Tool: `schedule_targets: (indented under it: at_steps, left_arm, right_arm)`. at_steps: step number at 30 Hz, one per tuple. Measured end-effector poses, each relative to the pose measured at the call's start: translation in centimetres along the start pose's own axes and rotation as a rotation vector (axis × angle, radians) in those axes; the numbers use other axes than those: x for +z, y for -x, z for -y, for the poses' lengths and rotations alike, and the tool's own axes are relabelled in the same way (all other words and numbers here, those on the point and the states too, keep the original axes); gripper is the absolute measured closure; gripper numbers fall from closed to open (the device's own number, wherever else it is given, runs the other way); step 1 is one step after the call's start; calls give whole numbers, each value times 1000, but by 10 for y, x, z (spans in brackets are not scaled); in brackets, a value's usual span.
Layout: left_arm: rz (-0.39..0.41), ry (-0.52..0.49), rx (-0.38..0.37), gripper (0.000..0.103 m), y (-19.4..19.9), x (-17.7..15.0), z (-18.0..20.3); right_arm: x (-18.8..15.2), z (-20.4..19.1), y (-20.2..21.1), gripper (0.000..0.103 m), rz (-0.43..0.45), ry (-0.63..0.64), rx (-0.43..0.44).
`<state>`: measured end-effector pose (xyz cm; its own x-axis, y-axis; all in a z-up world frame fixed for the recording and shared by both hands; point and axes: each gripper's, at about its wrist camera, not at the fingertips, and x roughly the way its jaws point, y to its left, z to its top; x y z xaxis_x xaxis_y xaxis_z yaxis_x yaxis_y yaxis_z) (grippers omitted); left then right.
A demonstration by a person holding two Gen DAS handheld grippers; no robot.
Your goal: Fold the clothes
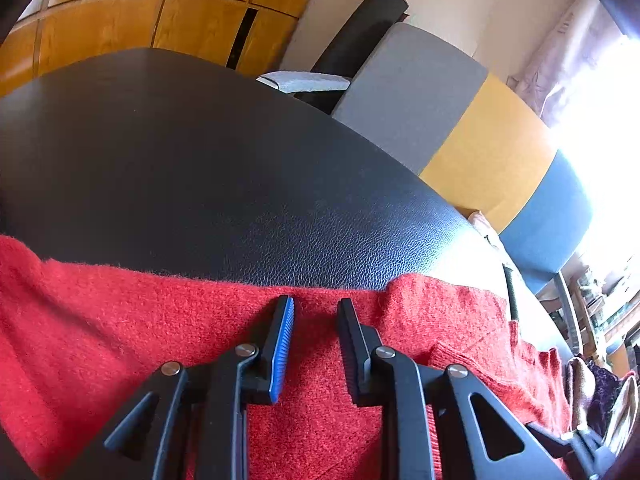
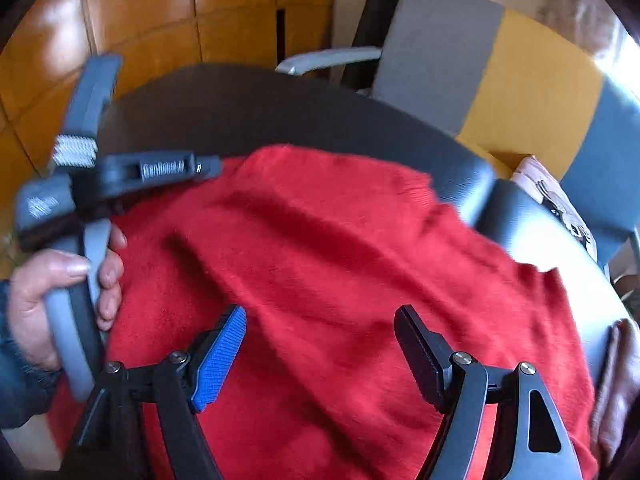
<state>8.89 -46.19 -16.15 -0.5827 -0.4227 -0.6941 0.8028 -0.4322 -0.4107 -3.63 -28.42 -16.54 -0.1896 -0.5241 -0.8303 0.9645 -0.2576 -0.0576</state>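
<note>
A red fuzzy knit sweater (image 2: 320,264) lies spread on a black leather-topped table (image 1: 192,160). In the left wrist view the sweater (image 1: 120,340) fills the lower frame, its far edge running across the table. My left gripper (image 1: 316,308) hovers just above the sweater near that edge, its jaws a narrow gap apart and empty. My right gripper (image 2: 320,320) is wide open above the middle of the sweater. The left hand and its gripper body (image 2: 80,216) show at the left of the right wrist view.
A chair with grey, yellow and blue back panels (image 1: 472,128) stands behind the table, also in the right wrist view (image 2: 500,80). Wooden cabinet doors (image 1: 140,12) line the back. A patterned cloth (image 2: 556,196) lies on the chair seat. Bright window at the right.
</note>
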Motion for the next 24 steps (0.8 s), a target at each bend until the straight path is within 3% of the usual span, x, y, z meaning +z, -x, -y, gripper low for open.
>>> schedule_targets:
  at_steps: [2, 6, 12, 14, 17, 24]
  left_arm:
    - [2, 6, -8, 81, -1, 1, -1]
    - [6, 14, -19, 81, -2, 2, -2]
    - [8, 21, -28, 81, -2, 2, -2]
    - [8, 22, -28, 81, -2, 2, -2]
    - [8, 23, -30, 81, -2, 1, -2]
    - [6, 27, -31, 81, -1, 2, -2]
  right_arm:
    - [-2, -2, -2, 27, -2, -4, -17]
    - [-7, 9, 9, 85, 16, -35, -77]
    - [-33, 65, 67, 87, 87, -192, -190]
    - [-49, 95, 98, 87, 109, -254, -271]
    - [-89, 142, 150, 87, 111, -351, -422]
    - [-222, 247, 266, 87, 39, -694, -773]
